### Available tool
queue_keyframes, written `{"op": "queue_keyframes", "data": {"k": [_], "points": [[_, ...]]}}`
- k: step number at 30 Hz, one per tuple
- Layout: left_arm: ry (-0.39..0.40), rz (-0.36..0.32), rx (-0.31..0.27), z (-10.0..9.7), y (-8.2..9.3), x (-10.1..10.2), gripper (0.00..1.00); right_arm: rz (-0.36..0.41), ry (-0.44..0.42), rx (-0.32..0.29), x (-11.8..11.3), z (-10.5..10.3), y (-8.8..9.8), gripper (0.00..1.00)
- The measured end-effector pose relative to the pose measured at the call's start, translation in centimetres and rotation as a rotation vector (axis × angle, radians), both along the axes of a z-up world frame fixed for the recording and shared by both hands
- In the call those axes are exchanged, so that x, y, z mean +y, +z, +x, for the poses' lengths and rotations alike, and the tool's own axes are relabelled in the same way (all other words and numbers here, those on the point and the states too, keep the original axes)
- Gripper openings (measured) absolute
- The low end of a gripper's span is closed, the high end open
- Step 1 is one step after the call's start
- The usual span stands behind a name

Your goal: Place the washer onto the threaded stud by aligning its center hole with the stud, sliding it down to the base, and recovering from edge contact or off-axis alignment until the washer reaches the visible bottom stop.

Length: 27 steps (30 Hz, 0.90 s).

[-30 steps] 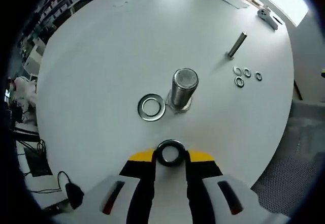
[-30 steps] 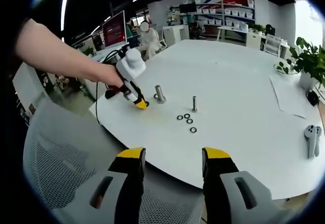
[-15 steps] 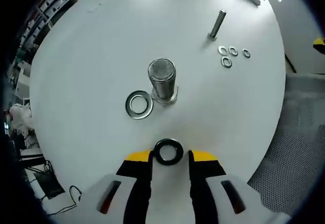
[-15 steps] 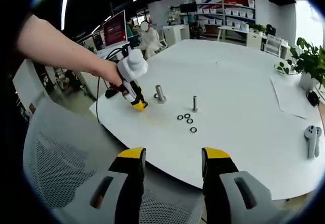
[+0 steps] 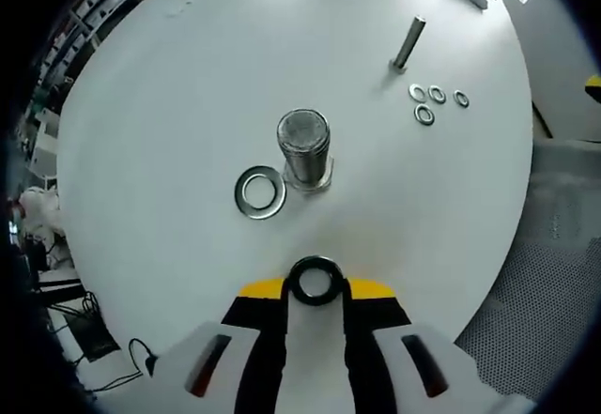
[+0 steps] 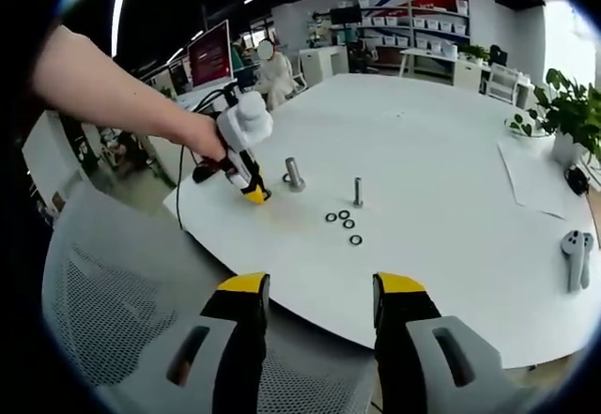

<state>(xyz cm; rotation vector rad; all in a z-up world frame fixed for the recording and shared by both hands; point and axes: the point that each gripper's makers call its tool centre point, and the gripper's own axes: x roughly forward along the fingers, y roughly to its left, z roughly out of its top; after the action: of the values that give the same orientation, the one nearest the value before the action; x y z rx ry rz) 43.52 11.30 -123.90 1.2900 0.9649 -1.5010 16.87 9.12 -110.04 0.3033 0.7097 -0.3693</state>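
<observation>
Right now the left gripper (image 5: pixel 315 287) pinches a dark washer (image 5: pixel 315 281) between its yellow-tipped fingers (image 5: pixel 259 291), the jaws drawn in tight against the ring's two sides. The washer is held above the white round table (image 5: pixel 169 104), on the near side of the thick threaded stud (image 5: pixel 304 145) and well apart from it. The stud stands upright on its hex base. A flat silver washer (image 5: pixel 261 192) lies on the table just beside the stud's base, towards the gripper and a little to the left in the left gripper view. Beyond the stud, a thin bolt (image 5: pixel 408 42) stands on the table, with four small rings (image 5: pixel 434 100) clustered near its foot.

In the right gripper view, the right gripper (image 6: pixel 315 292) hangs off the table's edge over a grey mesh chair (image 6: pixel 103 301), its jaws wide apart with nothing between them. From there a person's hand (image 6: pixel 199 137) is seen holding the left gripper (image 6: pixel 254 192) close to the stud (image 6: pixel 293 173), its yellow tip down near the table surface. A potted plant (image 6: pixel 563 114) sits far beyond the stud at the table's far edge.
</observation>
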Motion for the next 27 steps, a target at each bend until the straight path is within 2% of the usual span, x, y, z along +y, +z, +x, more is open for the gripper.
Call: {"op": "queue_keyframes", "data": {"k": [7,21,27], "points": [[0.045,-0.036,0.006,0.1,0.0,-0.2,0.19,0.0,0.004,0.005,0.1,0.0,0.1,0.46],[0.02,-0.023,0.019,0.9,-0.2,1.0,0.18,-0.001,0.005,0.012,0.0,-0.1,-0.1,0.46],[0.026,-0.037,0.022,1.0,0.4,1.2,0.18,0.0,0.006,0.01,0.1,0.0,-0.2,0.46]]}}
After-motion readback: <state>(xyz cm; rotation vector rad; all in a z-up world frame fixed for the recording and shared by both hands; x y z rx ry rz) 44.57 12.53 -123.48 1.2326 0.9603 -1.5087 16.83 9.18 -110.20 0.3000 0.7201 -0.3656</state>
